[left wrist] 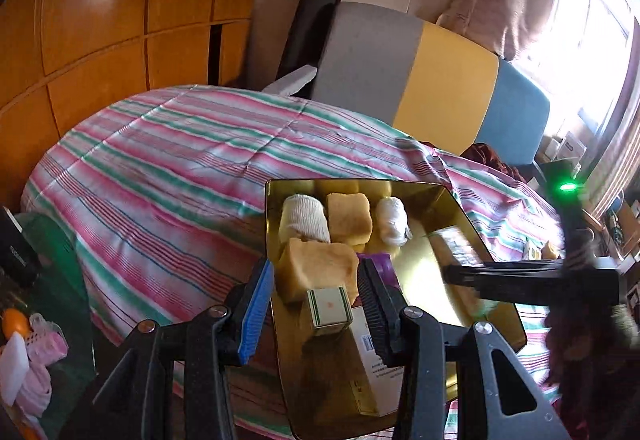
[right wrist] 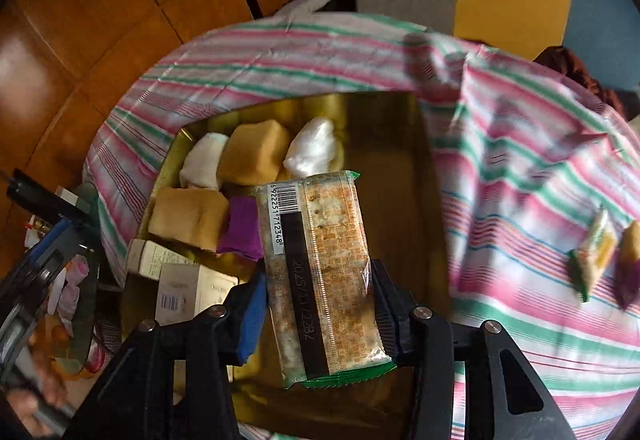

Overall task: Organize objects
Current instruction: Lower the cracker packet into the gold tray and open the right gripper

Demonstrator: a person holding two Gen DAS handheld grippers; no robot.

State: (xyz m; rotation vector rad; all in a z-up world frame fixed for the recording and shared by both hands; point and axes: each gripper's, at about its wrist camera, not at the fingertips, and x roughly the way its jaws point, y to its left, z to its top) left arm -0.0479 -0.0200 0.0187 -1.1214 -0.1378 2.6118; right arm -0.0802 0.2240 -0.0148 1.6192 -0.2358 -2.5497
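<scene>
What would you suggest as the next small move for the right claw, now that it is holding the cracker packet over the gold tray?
Probably lower the cracker packet, clamped in the right claw, onto the bare right half of the gold tray and release. The tray's left side is already filled with rolled cloths and boxes, while the right side is open.

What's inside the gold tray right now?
The gold tray holds two white rolls, two tan bundles, a purple item and two small boxes. The held cracker packet covers the tray's middle.
</scene>
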